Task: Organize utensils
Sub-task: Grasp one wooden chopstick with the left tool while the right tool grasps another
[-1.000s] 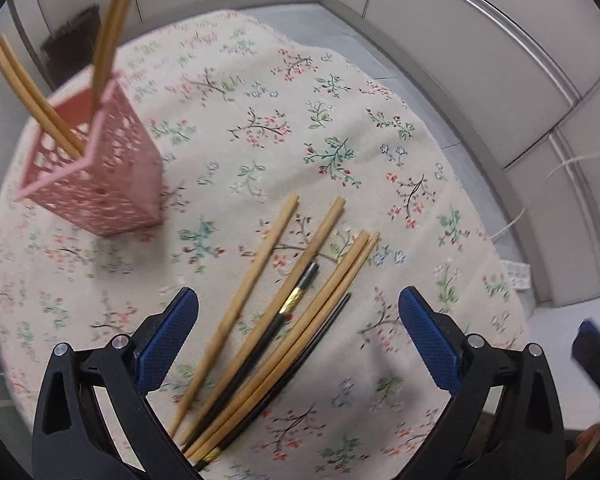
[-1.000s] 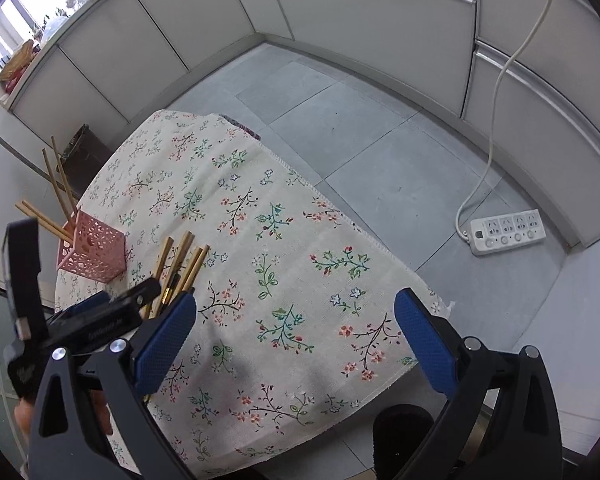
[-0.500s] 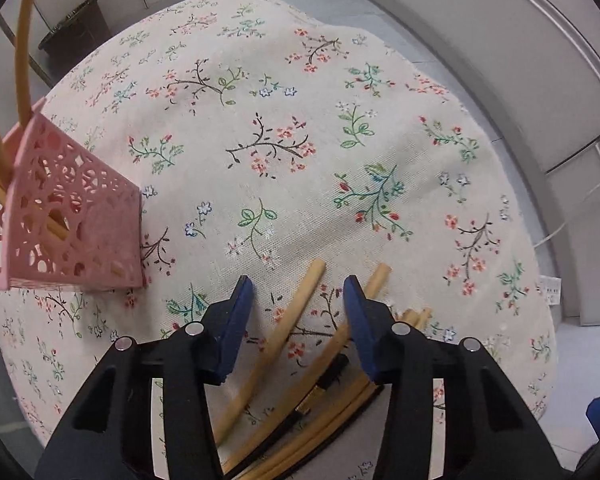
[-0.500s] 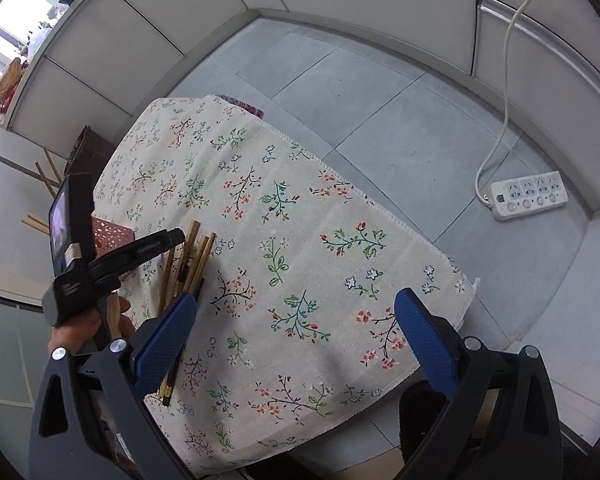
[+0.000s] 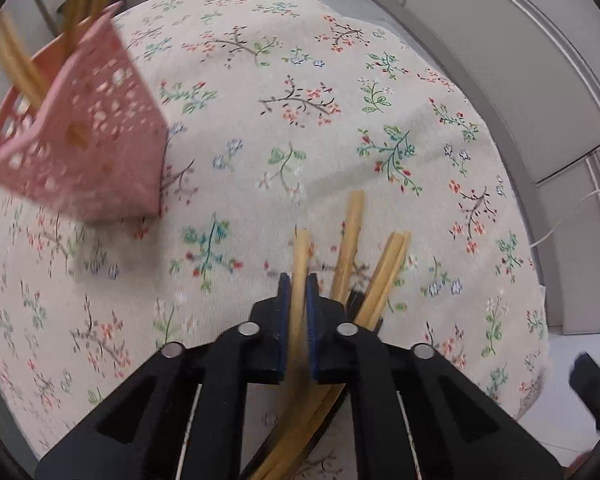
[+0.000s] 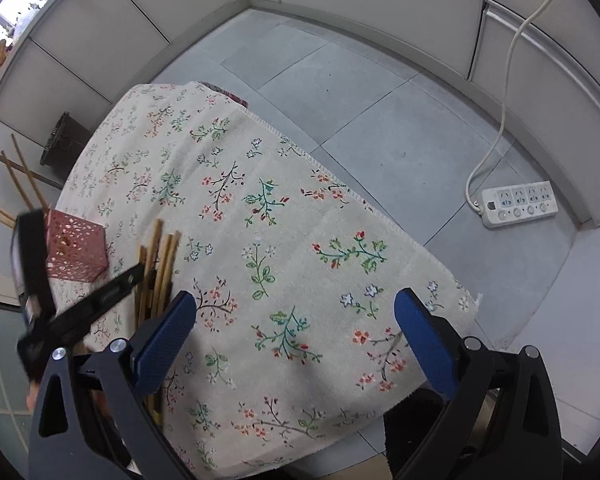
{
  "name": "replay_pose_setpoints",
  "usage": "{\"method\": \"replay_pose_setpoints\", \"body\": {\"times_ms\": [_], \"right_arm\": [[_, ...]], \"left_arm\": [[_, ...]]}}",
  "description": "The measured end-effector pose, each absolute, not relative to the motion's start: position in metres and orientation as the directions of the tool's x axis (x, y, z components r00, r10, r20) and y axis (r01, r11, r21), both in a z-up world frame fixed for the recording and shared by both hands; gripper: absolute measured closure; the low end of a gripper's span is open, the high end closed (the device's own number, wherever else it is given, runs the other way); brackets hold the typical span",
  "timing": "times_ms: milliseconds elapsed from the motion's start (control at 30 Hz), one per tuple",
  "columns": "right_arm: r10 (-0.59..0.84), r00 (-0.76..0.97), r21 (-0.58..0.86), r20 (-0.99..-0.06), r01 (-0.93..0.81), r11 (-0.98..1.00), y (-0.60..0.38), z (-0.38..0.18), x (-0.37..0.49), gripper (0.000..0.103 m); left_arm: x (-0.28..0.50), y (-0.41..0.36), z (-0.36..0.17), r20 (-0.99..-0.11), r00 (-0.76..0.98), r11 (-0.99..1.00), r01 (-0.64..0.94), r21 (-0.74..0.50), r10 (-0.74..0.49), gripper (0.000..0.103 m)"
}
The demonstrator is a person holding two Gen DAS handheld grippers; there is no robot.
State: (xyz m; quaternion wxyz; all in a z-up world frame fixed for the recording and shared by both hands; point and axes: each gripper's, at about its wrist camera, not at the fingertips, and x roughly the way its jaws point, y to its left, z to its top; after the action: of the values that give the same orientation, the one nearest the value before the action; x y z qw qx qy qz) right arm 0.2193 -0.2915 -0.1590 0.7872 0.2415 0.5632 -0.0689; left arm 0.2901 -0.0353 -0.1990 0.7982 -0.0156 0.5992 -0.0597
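Note:
My left gripper (image 5: 295,280) is shut on a wooden chopstick (image 5: 299,256), its tip sticking out past the blue pads. Several more wooden chopsticks (image 5: 350,236) and a black one lie just right of it on the floral cloth. A pink perforated holder (image 5: 80,148) with several chopsticks standing in it is at the upper left. In the right wrist view the holder (image 6: 76,250) and loose chopsticks (image 6: 160,264) are at the left, with the left gripper (image 6: 140,270) over them. My right gripper (image 6: 296,332) is open and empty above the cloth's near side.
The floral tablecloth (image 6: 280,216) covers a small table with edges dropping to a grey tiled floor. A white power strip (image 6: 520,204) with its cord lies on the floor at the right. A dark bin (image 6: 64,144) stands beyond the table.
My left gripper closed from wide open onto one wooden chopstick from the pile. The right gripper stayed open and shifted its view slightly.

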Motion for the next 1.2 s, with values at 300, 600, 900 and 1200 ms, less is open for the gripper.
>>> {"method": "replay_pose_setpoints", "body": {"times_ms": [300,600,900,1200], "right_arm": [[0.28,0.323,0.382,-0.904,0.317,0.868,-0.256,-0.167,0.265,0.009],[0.218,0.247,0.241,-0.944,0.067,0.968,-0.184,-0.18,0.316,0.016],[0.198,0.185,0.208,-0.963,0.039,0.977,-0.188,-0.199,0.338,0.041],[0.161,0.112,0.164,-0.981,0.021,0.986,-0.192,-0.206,0.342,0.067]], "left_arm": [[0.222,-0.003,-0.134,-0.896,0.416,0.988,0.087,-0.129,-0.154,0.097],[0.169,0.049,-0.076,-0.807,0.539,0.968,0.069,-0.242,-0.241,0.097],[0.165,0.064,-0.064,-0.778,0.559,0.952,0.08,-0.294,-0.287,0.097],[0.164,0.065,-0.062,-0.774,0.561,0.95,0.083,-0.301,-0.294,0.097]]}}
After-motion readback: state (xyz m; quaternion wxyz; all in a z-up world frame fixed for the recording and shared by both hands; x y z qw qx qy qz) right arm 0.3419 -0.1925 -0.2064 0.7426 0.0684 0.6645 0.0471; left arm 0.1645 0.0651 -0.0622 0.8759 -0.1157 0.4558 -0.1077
